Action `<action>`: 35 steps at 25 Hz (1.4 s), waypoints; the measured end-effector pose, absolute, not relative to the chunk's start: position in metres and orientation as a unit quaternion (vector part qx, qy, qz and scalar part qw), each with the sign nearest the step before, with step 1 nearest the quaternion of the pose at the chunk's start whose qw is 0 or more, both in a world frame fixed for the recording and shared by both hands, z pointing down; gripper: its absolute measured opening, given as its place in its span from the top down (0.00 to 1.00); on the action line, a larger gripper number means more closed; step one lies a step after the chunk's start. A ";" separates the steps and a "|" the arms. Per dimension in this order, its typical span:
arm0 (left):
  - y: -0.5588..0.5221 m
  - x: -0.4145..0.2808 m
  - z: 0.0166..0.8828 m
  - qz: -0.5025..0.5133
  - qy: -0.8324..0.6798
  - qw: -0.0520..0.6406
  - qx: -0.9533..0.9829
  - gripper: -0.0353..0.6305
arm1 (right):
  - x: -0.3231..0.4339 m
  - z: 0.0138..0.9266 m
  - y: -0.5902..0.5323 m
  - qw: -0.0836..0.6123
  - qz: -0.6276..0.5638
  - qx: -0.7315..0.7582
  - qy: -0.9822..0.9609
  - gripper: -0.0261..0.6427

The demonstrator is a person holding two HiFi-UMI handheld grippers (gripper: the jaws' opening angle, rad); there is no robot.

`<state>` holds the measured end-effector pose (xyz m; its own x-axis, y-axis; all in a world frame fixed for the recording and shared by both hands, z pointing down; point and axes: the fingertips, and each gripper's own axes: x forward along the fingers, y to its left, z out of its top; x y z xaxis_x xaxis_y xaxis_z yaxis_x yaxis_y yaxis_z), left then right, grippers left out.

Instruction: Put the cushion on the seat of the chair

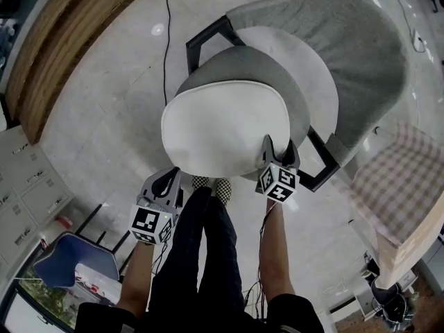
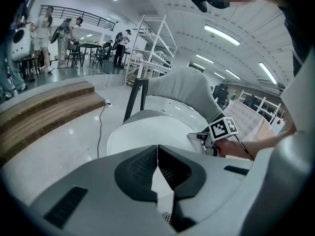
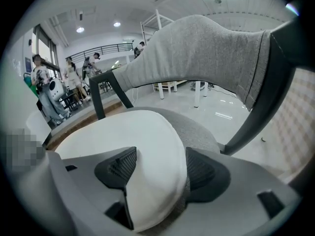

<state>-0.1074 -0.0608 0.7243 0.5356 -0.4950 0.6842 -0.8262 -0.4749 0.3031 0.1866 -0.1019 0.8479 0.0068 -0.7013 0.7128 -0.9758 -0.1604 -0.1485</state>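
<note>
The cushion (image 1: 225, 127), white on top with a grey fabric underside, lies on the front of the chair seat (image 1: 309, 75), below the grey backrest (image 1: 354, 47). My right gripper (image 1: 279, 151) is at the cushion's near right edge. In the right gripper view its jaws (image 3: 157, 168) stand wide apart with the cushion's rim (image 3: 147, 146) between them, and the rim looks unsqueezed. My left gripper (image 1: 168, 177) sits just off the cushion's near left edge. Its jaws (image 2: 157, 154) are shut on nothing, with the cushion (image 2: 142, 132) beyond them.
A wooden step (image 1: 62, 40) and a black cable (image 1: 166, 40) lie on the floor at the left. A blue chair (image 1: 69, 259) stands at lower left, and a checked-fabric seat (image 1: 402, 179) is at the right. The person's legs (image 1: 208, 255) stand between the grippers. People and shelving (image 2: 147, 43) are far behind.
</note>
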 end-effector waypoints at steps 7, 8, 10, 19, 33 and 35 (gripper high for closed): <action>-0.055 -0.112 0.724 0.260 -0.412 0.314 0.815 0.91 | 0.187 0.853 -0.104 0.205 0.341 0.676 -0.621 0.51; -0.055 -0.112 0.724 0.261 -0.412 0.315 0.814 0.91 | 0.187 0.854 -0.105 0.205 0.342 0.674 -0.621 0.51; -0.054 -0.114 0.727 0.262 -0.413 0.316 0.813 0.91 | 0.187 0.856 -0.106 0.207 0.343 0.673 -0.623 0.51; -0.060 -0.111 0.738 0.263 -0.408 0.321 0.813 0.91 | 0.188 0.859 -0.115 0.219 0.322 0.673 -0.629 0.51; -0.066 -0.112 0.737 0.261 -0.405 0.325 0.814 0.91 | 0.189 0.855 -0.124 0.219 0.325 0.675 -0.625 0.51; -0.066 -0.112 0.735 0.261 -0.404 0.325 0.814 0.91 | 0.188 0.852 -0.122 0.226 0.324 0.673 -0.626 0.51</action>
